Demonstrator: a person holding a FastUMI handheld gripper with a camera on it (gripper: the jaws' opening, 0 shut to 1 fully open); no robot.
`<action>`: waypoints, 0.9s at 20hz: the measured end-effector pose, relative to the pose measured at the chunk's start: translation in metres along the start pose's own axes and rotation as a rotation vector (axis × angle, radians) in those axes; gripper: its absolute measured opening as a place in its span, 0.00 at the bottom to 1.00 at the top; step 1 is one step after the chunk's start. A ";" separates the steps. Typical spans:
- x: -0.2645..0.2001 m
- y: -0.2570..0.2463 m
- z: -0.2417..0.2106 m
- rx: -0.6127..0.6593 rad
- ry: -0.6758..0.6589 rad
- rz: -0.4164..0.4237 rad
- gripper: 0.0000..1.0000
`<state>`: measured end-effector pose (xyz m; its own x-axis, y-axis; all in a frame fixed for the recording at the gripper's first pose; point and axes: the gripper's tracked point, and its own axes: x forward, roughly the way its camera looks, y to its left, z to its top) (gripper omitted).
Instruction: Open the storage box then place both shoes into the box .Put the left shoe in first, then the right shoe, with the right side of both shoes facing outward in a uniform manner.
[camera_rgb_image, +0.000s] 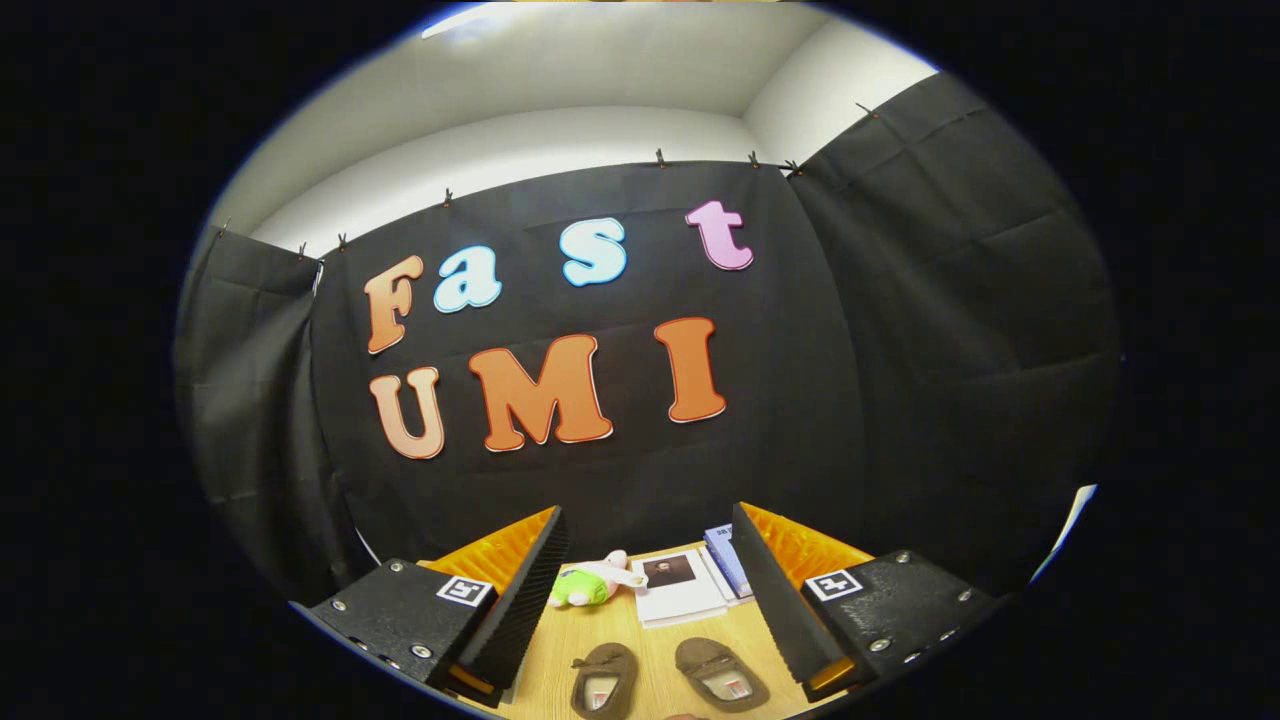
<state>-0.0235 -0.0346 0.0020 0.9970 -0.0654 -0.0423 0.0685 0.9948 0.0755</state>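
Observation:
Two small brown shoes lie side by side on the wooden table (655, 650), between my fingers and below them. The one on the left (603, 680) has a small bow on its toe; the one on the right (720, 675) is turned a little outward. Both show pale insoles from above. My gripper (650, 590) is held above the table with its fingers wide apart and nothing between them, the left finger (520, 595) and right finger (775, 590) framing the shoes.
Beyond the shoes, near the table's far edge, lie a green and pink plush toy (590, 582), a white booklet (677, 587) and a blue book (727, 558). The black cloth wall stands right behind the table.

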 end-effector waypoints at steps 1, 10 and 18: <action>0.000 -0.002 -0.004 -0.006 0.010 -0.008 0.98; -0.007 0.006 -0.028 -0.014 0.066 -0.014 0.98; -0.007 0.041 -0.071 0.125 0.167 0.115 0.98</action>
<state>-0.0300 0.0119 -0.0655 0.9791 0.0723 -0.1901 -0.0309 0.9768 0.2120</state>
